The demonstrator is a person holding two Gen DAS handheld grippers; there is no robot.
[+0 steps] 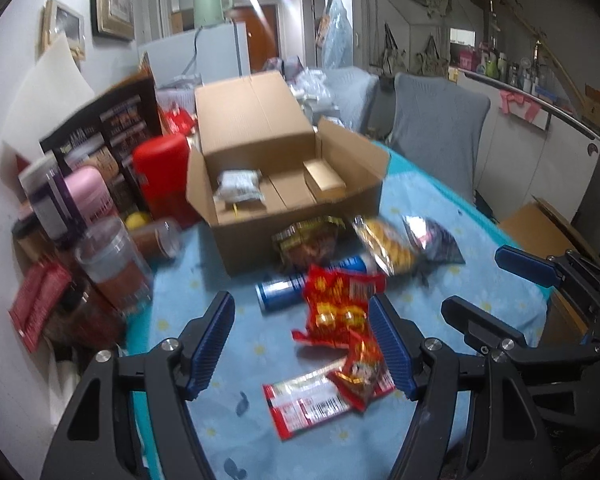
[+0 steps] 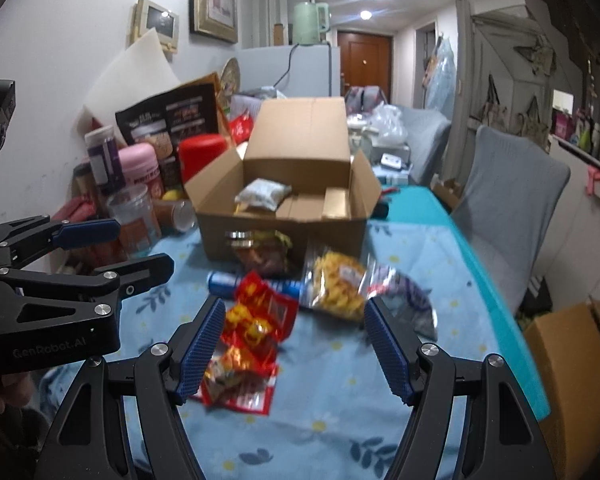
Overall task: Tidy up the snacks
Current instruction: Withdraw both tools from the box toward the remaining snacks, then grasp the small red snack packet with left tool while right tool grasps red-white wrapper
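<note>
Both the left gripper (image 1: 302, 344) and right gripper (image 2: 294, 346) hovered wide open, empty. Red snack packets (image 1: 338, 308) lay on the tablecloth (image 1: 228, 420), at 6 o'clock from the cardboard box (image 1: 260, 184); probably light, crinkly, slippery, best pinched at a sealed edge

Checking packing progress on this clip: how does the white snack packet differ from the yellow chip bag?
The white snack packet already lies inside the cardboard box; the yellow chip bag lies outside on the tablecloth, in front of the box. The packet looks pale and opaque, the bag clear with yellow contents. Neither is gripped; the left gripper and right gripper are both open.
</note>
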